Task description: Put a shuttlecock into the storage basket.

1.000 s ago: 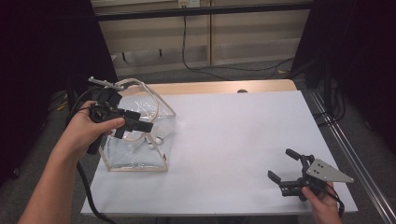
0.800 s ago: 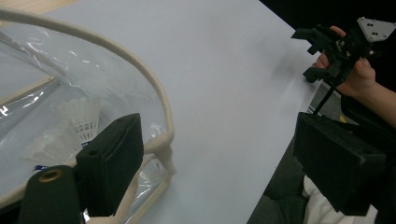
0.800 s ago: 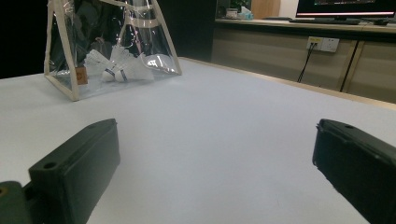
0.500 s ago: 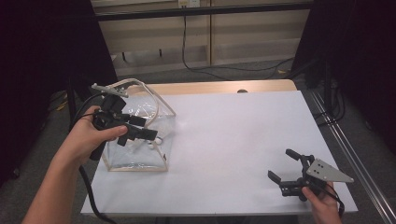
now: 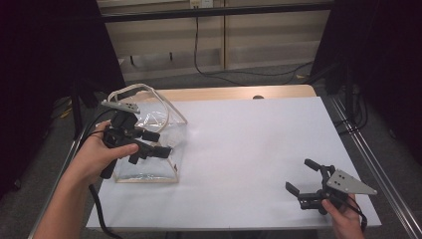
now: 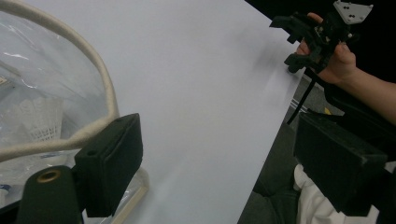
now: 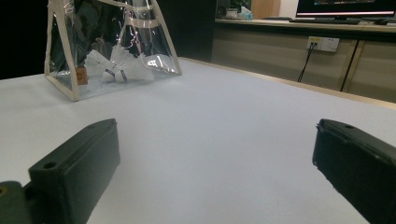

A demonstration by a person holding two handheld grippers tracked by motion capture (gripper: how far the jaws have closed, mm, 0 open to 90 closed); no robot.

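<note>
My left gripper [image 5: 157, 144] hangs over the clear bag [image 5: 149, 149] at the left side of the white tabletop [image 5: 249, 149], its fingers apart and clamped on nothing. In the left gripper view the bag's cream rope handle [image 6: 100, 79] curves past the near finger [image 6: 109, 168], just beside its pad; whether it touches I cannot tell. The other finger [image 6: 341, 170] stands well clear of the bag, out past the tabletop's edge. My left hand [image 5: 102, 154] wraps the grip from behind, forearm coming up from the lower left, the gripper pointing right across the bag's top.

The bag stands upright near the left edge, cream-trimmed, its handle arching above it. The left gripper view shows a white shuttlecock [image 6: 39, 121] inside, through the plastic. The right gripper view looks at the bag [image 7: 112, 51] from low on the tabletop and shows two shuttlecocks [image 7: 119, 67] lying on its floor.

My right gripper [image 5: 306, 177] rests low at the tabletop's near right corner, well apart from the bag, fingers [image 7: 77, 172] spread wide with bare tabletop between them. My right hand [image 5: 343, 211] holds it from below, pointing left. The left gripper view catches that gripper [image 6: 292, 39] and hand at its upper right.
</note>
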